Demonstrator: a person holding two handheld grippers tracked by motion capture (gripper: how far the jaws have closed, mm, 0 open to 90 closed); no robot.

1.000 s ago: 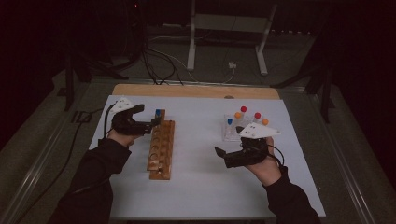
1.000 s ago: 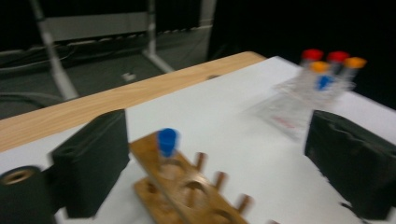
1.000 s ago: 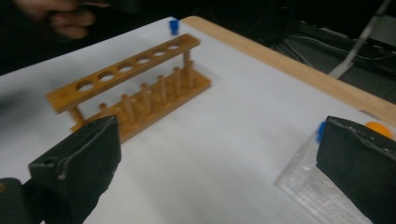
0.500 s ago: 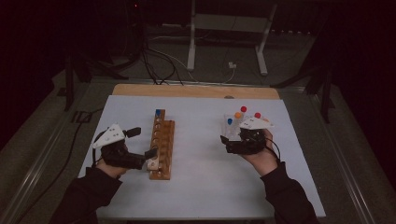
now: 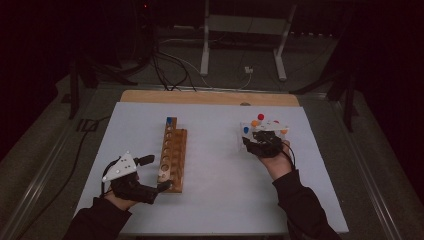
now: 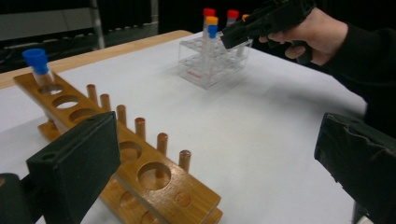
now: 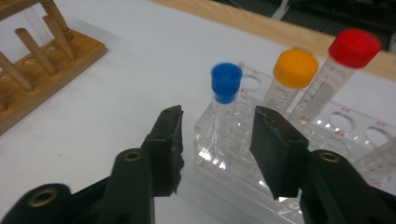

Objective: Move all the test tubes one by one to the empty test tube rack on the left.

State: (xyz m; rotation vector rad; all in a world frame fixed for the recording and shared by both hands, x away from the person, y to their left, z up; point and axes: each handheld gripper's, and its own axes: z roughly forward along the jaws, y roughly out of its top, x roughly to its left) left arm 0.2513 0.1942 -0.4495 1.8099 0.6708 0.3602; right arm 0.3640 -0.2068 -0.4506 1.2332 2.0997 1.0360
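Observation:
A wooden tube rack [image 5: 172,155] [image 6: 154,172] lies left of centre, with one blue-capped tube [image 5: 171,121] [image 6: 36,63] in its far hole. My left gripper [image 5: 154,173] [image 6: 219,154] hovers wide open at the rack's near end, holding nothing. On the right stands a clear plastic rack [image 5: 248,135] [image 7: 327,135] with a blue-capped tube [image 7: 226,81], an orange-capped tube [image 7: 295,67] and a red-capped tube [image 7: 354,46]. My right gripper [image 5: 251,141] [image 7: 218,113] has just been closing. Its jaws flank the blue-capped tube, with gaps on both sides.
The racks stand on a white table top [image 5: 215,175] with a wooden strip [image 5: 210,96] along its far edge. Between the racks the white surface is bare. Cables and a metal stand's legs [image 5: 240,45] lie on the floor beyond.
My left hand drew back from the wooden rack's far end to its near end. My right hand moved forward to the clear rack and its jaws narrowed around the blue-capped tube.

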